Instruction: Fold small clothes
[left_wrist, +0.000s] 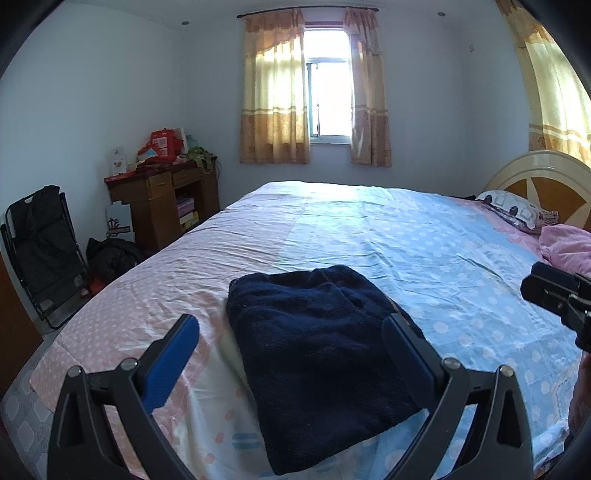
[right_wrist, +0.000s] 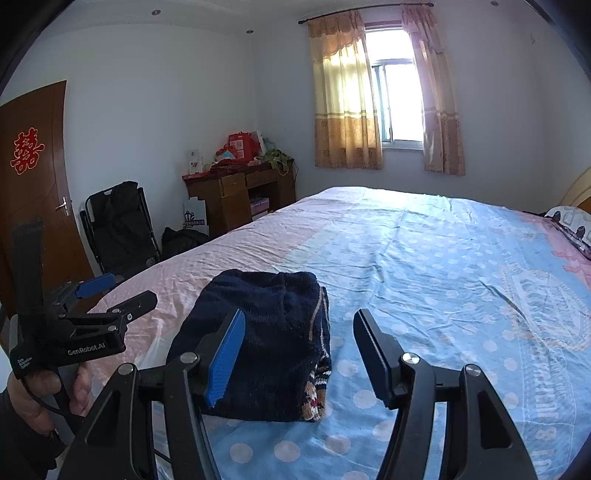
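Observation:
A dark navy knitted garment (left_wrist: 321, 354) lies folded into a compact rectangle on the bed's pink and blue dotted sheet (left_wrist: 406, 240). My left gripper (left_wrist: 291, 320) hovers over its near part, jaws wide open, pads clear of the cloth. In the right wrist view the garment (right_wrist: 273, 332) shows a patterned edge at its right side. My right gripper (right_wrist: 301, 314) stands open just in front of it and a little to its right, nothing pressed between the pads. The left gripper (right_wrist: 123, 290) appears there at the left, held by a hand (right_wrist: 37, 398). The right gripper (left_wrist: 554, 295) shows at the left wrist view's right edge.
A pillow (left_wrist: 517, 210) and a pink blanket (left_wrist: 569, 247) lie by the headboard (left_wrist: 546, 177) at the right. Left of the bed stand a cluttered wooden desk (left_wrist: 162, 199), a folded black chair (left_wrist: 40, 251) and a dark bag (left_wrist: 110, 258) on the floor. A brown door (right_wrist: 33, 184) is at far left.

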